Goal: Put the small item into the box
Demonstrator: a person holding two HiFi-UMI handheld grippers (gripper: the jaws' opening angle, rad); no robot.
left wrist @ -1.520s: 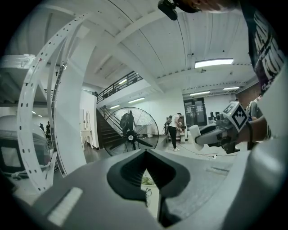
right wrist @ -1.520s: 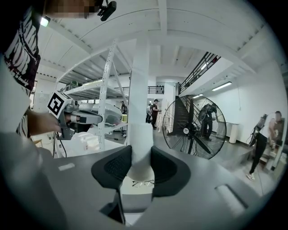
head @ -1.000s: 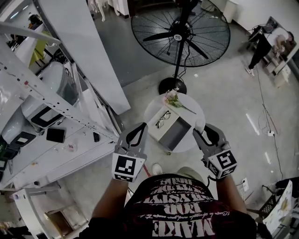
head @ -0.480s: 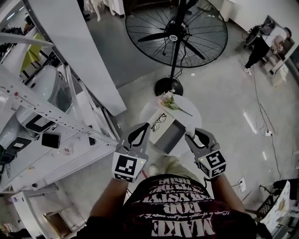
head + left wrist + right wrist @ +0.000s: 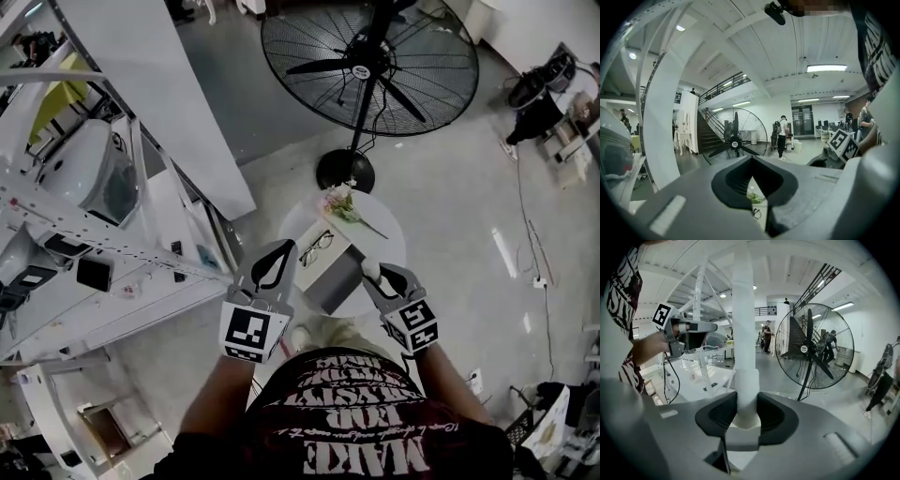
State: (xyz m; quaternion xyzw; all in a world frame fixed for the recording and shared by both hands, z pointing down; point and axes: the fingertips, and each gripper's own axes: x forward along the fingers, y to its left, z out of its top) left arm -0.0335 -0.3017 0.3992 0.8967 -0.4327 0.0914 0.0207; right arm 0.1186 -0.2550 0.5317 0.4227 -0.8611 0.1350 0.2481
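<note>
A small round white table (image 5: 390, 236) carries an open box (image 5: 339, 276) with a grey inside, a pair of glasses (image 5: 316, 248) on its white flap, and a sprig of flowers (image 5: 343, 205). My right gripper (image 5: 372, 272) is shut on a small white cylindrical item (image 5: 746, 394), held at the box's right edge above the table. The jaws press on its wider lower part. My left gripper (image 5: 279, 249) hovers at the table's left edge, shut with nothing in it; through its jaw hollow I see the flowers (image 5: 753, 197) and glasses (image 5: 755, 213).
A big pedestal fan (image 5: 370, 66) stands just beyond the table, its round base (image 5: 345, 172) on the floor. White racks and a bench (image 5: 94, 281) with small devices fill the left side. A person's shoe (image 5: 302, 337) shows under the table edge.
Both grippers have come in toward the box. The right one, still holding the white item, moved left from the table's right rim to the box's right edge.
</note>
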